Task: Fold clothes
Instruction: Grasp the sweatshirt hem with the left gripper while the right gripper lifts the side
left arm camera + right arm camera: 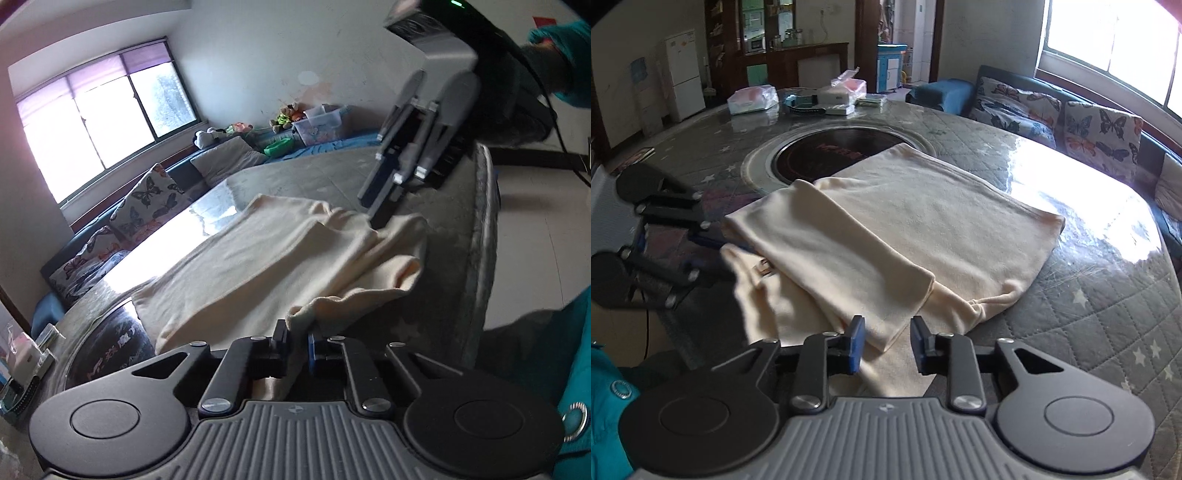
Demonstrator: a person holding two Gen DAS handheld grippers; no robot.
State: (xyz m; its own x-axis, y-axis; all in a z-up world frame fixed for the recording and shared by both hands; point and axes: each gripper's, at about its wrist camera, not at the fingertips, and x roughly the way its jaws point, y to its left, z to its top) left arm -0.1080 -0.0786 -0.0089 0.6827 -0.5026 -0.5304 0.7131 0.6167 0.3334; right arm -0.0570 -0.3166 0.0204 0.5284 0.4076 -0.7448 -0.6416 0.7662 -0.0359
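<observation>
Tabletop [1089, 314]: quilted cover, glossy.
Cream garment [923, 214]: partly folded, near edge.
Left gripper [297, 334]: fingers pinched on a garment corner.
Right gripper [886, 341]: fingers apart, holding nothing.
Risk: one-sided pull may drag the fold askew.

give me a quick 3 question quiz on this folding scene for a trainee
1. True or false: the left gripper has a bit of the cream garment between its fingers.
2. The right gripper is: A) shut on the garment, B) open, with the folded sleeve just ahead of it, C) out of view.
3. Fill in: past the garment, set into the quilted table cover, is a dark round ____.

Key: 1 true; 2 B; 3 hotplate, partly covered by the garment.
</observation>
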